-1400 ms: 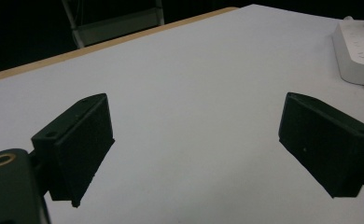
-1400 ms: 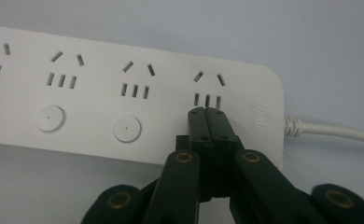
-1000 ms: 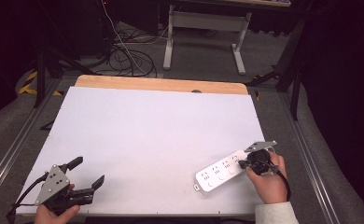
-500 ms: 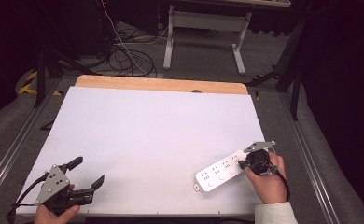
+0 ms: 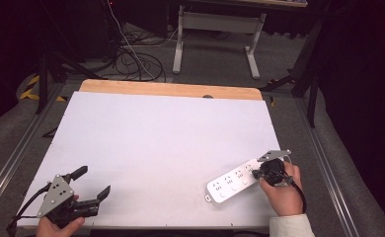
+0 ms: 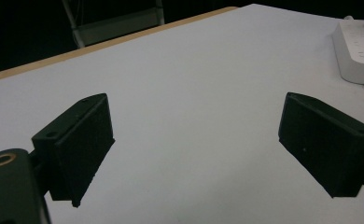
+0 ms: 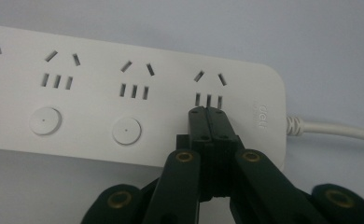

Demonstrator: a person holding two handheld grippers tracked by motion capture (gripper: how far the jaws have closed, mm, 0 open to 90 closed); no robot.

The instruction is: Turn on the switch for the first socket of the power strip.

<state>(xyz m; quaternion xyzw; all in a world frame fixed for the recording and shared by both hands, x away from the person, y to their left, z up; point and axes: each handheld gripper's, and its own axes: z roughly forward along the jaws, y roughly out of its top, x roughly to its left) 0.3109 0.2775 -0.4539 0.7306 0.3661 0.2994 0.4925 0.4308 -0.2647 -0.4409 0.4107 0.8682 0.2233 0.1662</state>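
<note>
A white power strip (image 5: 230, 182) lies slanted on the white table (image 5: 166, 133) at the front right. In the right gripper view the power strip (image 7: 101, 56) shows several sockets and two round buttons (image 7: 45, 120). My right gripper (image 7: 211, 112) is shut, its joined tips resting on the strip just below the end socket, nothing between them. From above, the right gripper (image 5: 257, 174) sits at the strip's right end in a person's hand. My left gripper (image 5: 93, 181) stands open near the front left corner. Its jaws (image 6: 194, 154) are wide apart over bare table.
The strip's white cable (image 7: 334, 130) leaves its right end. A wooden edge (image 5: 171, 90) borders the table's far side. Beyond it are a metal stand (image 5: 215, 34) and floor cables. The strip's corner (image 6: 357, 51) appears at the far right of the left gripper view.
</note>
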